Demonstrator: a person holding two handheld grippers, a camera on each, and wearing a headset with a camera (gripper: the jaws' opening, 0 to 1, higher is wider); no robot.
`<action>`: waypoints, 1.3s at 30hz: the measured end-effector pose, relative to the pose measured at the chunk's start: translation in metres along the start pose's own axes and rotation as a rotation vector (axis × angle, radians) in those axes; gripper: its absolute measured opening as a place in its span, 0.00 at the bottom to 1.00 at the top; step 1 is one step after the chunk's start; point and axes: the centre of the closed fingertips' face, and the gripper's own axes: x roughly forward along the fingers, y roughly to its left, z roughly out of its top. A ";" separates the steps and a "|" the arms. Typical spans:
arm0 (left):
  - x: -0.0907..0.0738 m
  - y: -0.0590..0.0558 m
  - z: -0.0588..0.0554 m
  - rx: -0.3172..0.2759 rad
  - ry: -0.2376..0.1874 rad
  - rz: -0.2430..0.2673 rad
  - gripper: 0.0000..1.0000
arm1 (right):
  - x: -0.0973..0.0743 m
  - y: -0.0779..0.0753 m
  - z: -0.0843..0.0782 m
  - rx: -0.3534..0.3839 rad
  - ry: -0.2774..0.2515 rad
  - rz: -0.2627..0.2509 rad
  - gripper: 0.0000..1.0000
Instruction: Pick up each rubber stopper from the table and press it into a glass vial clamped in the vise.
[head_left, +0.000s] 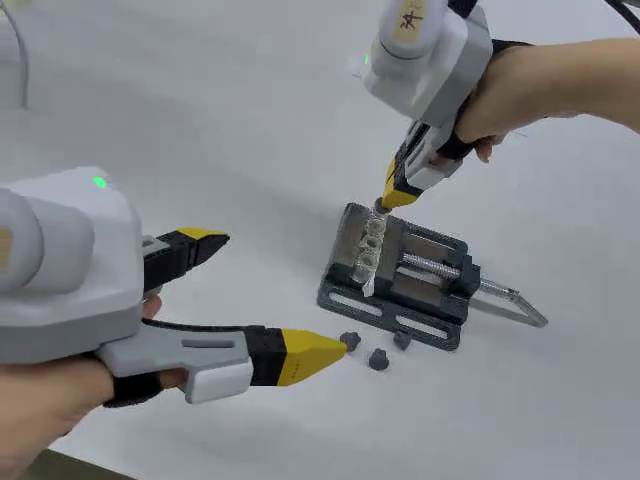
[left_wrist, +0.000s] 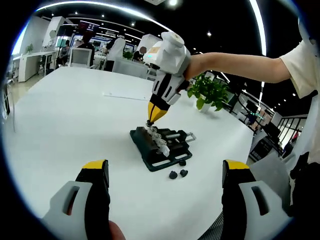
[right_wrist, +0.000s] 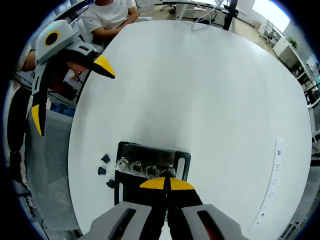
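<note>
A leafy potted plant (left_wrist: 209, 94) stands in the room ahead of me, under round ceiling lights (left_wrist: 172, 3). A flat white sheet (left_wrist: 125, 95) lies well beyond my work; a white chair (left_wrist: 80, 56) stands farther back.

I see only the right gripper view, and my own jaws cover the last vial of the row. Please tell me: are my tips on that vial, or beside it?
Observer: On it. In the head view the right gripper has its shut tips right at the mouth of the end vial in the vise. A small grey piece shows under the tips, maybe a stopper.
Operator: Thank you. Where does the vise handle point?
Observer: The handle sticks out from the screw end, opposite the clamped vials, on the side under your gripper's body.
</note>
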 end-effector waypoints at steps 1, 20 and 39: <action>-0.001 0.001 0.001 0.000 -0.002 0.003 0.93 | 0.000 -0.001 0.000 -0.002 -0.001 0.002 0.00; 0.005 -0.012 0.019 0.040 -0.010 -0.004 0.93 | -0.004 0.002 0.004 -0.075 -0.017 -0.025 0.00; 0.007 -0.012 0.010 0.031 0.008 -0.011 0.93 | -0.002 0.004 0.003 -0.118 0.057 -0.041 0.00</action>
